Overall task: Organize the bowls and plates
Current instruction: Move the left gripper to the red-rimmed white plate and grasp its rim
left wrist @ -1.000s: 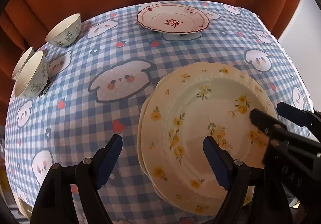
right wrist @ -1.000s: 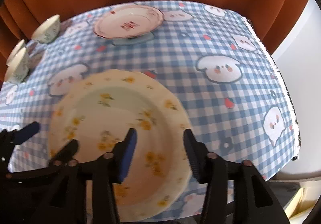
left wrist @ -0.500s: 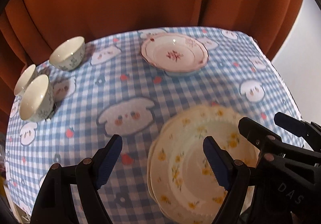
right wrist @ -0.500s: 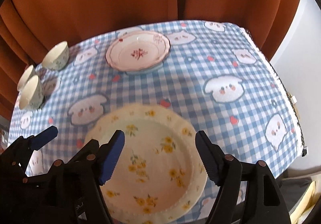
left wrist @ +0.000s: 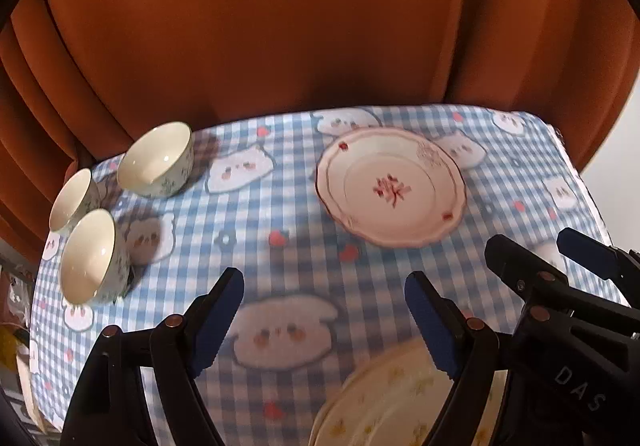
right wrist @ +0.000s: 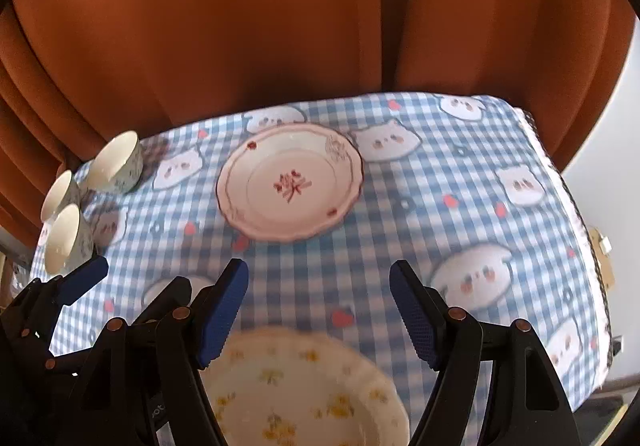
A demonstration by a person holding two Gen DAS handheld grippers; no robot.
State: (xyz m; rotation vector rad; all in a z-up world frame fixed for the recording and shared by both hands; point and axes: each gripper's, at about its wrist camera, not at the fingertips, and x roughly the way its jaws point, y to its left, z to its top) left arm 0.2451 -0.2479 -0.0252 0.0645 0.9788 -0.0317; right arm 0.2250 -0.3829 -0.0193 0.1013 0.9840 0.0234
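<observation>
Left gripper (left wrist: 324, 310): jaws spread wide, nothing between the blue pads; it hangs over bare tablecloth, angled down toward the far side.
Right gripper (right wrist: 318, 308): jaws spread and empty, having just been opening; no dish lies between the pads.
Yellow-flowered plates (right wrist: 296, 394): a stack, judging by the doubled rim in the left view, resting on the cloth below and behind both grippers, apart from the pads; probably set down there as the collecting pile.
Red-flowered plate (right wrist: 290, 184): alone, ahead of the right gripper near the table's far edge, well apart from the stack; likely the next dish to fetch.
Bowls (left wrist: 156, 160): three, upright and unstacked, grouped at the far left by the curtain (left wrist: 280, 26).
Tablecloth (right wrist: 460, 206): blue check with animal faces, covering the table.
</observation>
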